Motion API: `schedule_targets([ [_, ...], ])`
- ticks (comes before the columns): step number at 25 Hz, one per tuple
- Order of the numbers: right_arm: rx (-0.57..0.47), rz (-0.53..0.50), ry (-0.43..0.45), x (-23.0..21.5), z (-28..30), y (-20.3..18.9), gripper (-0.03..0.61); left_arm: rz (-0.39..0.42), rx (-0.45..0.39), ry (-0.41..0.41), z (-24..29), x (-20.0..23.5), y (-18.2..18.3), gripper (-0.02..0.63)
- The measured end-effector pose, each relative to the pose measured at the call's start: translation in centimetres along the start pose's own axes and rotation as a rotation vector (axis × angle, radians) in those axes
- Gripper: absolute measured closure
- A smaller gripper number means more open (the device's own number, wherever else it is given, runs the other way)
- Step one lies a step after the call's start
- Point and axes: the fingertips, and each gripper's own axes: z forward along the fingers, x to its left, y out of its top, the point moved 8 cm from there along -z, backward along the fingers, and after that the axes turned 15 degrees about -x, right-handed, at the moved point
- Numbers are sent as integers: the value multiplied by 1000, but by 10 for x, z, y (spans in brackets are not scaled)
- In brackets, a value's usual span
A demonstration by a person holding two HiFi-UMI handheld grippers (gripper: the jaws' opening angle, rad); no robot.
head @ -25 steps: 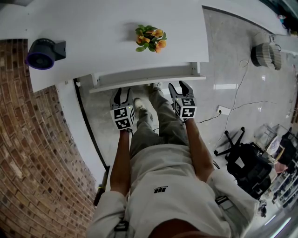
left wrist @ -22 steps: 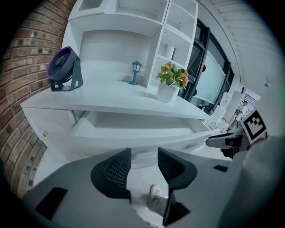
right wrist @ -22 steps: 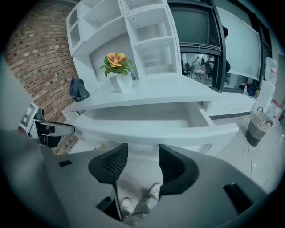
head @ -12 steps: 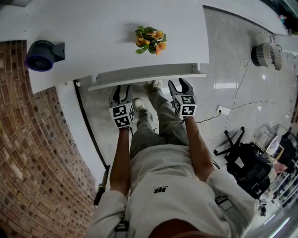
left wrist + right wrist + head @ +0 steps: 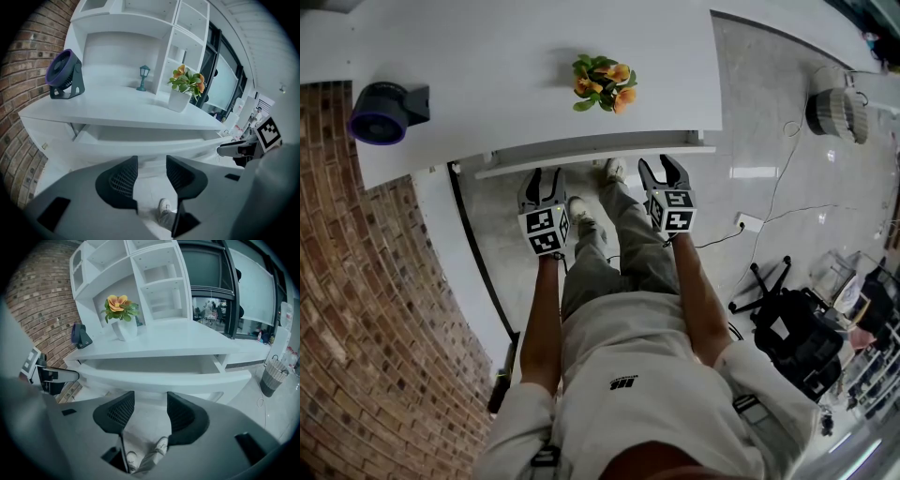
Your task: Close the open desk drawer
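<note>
so: one drawer (image 5: 591,157) ajar under the desk (image 5: 534,47), its lip proud of the edge. two claws near that lip, left gripper (image 5: 544,176) and right gripper (image 5: 664,166), both jaws apart, empty. one flower pot (image 5: 602,80), one fan (image 5: 384,108). floor (image 5: 750,103) runs past the desk's right end.

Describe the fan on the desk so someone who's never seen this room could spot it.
Start at the long white desk. Follow it to the end beside the brick wall, where the fan sits. It's the only round purple thing, on a dark stand, unlike the orange-flowered plant and small lantern further along.
</note>
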Motion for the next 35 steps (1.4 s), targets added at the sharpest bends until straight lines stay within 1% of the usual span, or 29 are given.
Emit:
schedule_targets([
  [35,-18,4,9,-9,30,18,359,26,3,-5,30,6,19,403],
])
